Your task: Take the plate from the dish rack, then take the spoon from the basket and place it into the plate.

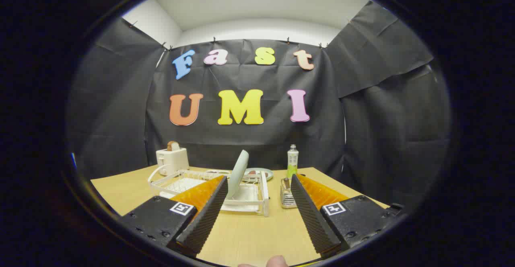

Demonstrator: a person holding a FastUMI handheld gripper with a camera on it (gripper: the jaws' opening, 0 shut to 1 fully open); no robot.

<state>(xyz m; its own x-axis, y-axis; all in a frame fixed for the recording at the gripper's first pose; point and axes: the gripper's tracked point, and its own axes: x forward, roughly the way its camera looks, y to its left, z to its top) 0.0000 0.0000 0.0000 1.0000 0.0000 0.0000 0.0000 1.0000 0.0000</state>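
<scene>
We see the tool [257, 182] held above the near part of the wooden bench [249, 235], its two fingers spread wide apart with nothing between them but bare bench top and the things farther back. It grips nothing. A fingertip [277, 261] of the person holding the tool shows just below the fingers.

Beyond the fingers, roughly in line with the gap between them, stands the white dish rack [263, 196]. The pale plate [238, 172] is upright on its edge in the rack, leaning slightly, close to the tip of the left finger as we look along the tool, though well beyond it. The rack's left part holds a wire grid, and a white drip tray lies under the plate.

Just right of the rack, near the tip of the right finger, is a small metal basket [287, 198] with a handle of what we take to be the spoon [286, 183] standing up out of it.

Farther back, a white toaster [173, 160] with a slice of bread [173, 145] poking out sits on the left. A small dish [259, 173] lies behind the rack, and a green and white bottle [292, 160] stands to its right, by the black cloth wall.
</scene>
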